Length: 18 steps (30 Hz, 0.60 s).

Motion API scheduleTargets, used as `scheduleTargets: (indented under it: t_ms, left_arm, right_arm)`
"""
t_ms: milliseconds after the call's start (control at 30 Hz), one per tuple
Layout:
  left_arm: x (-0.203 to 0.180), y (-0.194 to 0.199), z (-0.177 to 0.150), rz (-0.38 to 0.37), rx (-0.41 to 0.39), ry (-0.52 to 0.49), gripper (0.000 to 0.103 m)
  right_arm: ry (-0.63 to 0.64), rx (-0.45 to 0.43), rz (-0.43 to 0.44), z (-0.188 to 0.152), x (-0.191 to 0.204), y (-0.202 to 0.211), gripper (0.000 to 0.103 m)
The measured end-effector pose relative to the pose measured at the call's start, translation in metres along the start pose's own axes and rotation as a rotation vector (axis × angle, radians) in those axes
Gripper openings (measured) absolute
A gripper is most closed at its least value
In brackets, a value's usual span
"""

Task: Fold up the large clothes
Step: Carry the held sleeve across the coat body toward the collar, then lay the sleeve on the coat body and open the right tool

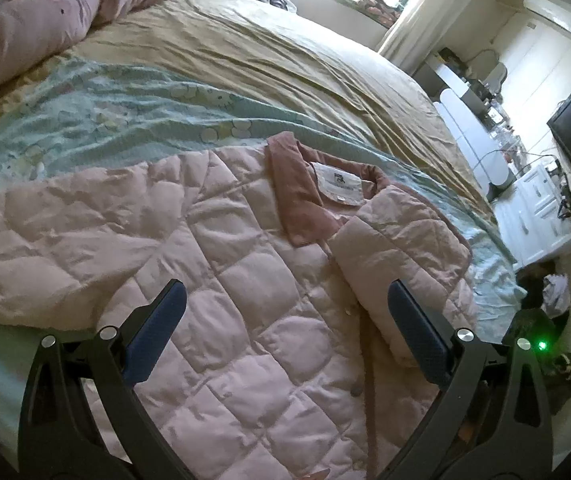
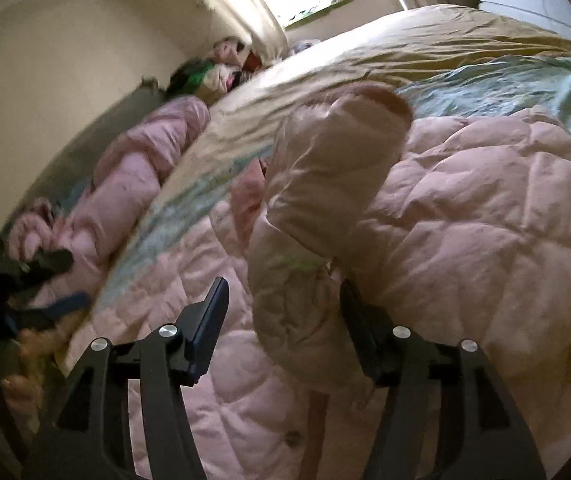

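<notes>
At the bottom of the left wrist view the left gripper point(image 1: 285, 328) hovers spread wide and empty over the pink quilted jacket point(image 1: 213, 264), which lies across the lower half of the frame on the bed point(image 1: 285, 60). In the right wrist view the right gripper point(image 2: 281, 320) stands parted around a puffy folded-in sleeve point(image 2: 325, 184), pads not pressing. The jacket looks light, soft and springy, its shell probably slick; seams, cuffs or the collar point(image 1: 289, 192) beyond should give firmer holds.
</notes>
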<state>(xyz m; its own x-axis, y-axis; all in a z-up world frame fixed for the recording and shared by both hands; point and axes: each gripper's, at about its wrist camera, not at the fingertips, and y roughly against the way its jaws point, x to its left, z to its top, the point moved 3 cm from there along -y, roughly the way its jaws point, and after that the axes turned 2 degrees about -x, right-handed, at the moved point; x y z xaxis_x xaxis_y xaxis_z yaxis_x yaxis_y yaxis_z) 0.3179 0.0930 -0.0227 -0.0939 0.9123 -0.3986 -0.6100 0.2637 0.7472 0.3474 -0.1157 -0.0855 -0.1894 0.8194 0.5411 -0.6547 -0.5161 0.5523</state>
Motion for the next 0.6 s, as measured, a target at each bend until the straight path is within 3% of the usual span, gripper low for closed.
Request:
scheduleTargets:
  t_ms: [33,100,167,367,600]
  left_arm:
    - [0.001,0.000,0.000,-0.015,0.001,0.009,0.095]
    - [0.002,0.001,0.001,-0.044,0.001,0.031,0.095]
    - [0.004,0.002,0.003,-0.076,0.000,0.055,0.095]
    - [0.018,0.008,0.007,-0.139,-0.018,0.134,0.095]
    - [0.039,-0.013,-0.002,-0.144,0.041,0.200,0.095]
  right_arm:
    - [-0.001,-0.020,0.003,0.000,0.003,0.005,0.055]
    - [0.041,-0.038,0.019,0.001,0.012,0.011,0.024]
    - [0.184,-0.034,-0.023,-0.003,0.033,0.010,0.015]
    - [0.526,0.035,-0.067,-0.037,0.078,-0.008,0.015]
    - [0.645,0.153,-0.099,-0.073,0.082,-0.029,0.019]
